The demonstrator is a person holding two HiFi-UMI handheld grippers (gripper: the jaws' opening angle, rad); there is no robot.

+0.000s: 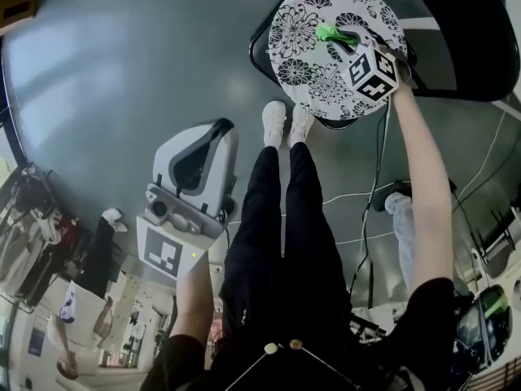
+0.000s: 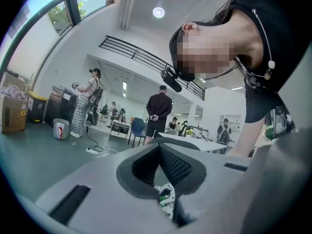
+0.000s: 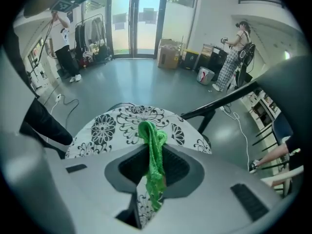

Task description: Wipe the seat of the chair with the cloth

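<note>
Claws differ: the left claw (image 1: 213, 137), closed and empty, hangs well apart from the chair; the right claw (image 1: 346, 43) pinches the green cloth (image 1: 334, 33) over the floral seat (image 1: 297, 72). I would press the bunched cloth flat, then sweep overlapping strokes rim to rim.

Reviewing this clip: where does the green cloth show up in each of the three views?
Head view: upper right, the green cloth over the floral seat, at the right tool.
Right gripper view: centre, pinched between the jaws, with the seat behind.
Left gripper view: only a green speck low centre, probably the cloth.
Shared landmark: the floral seat.
</note>
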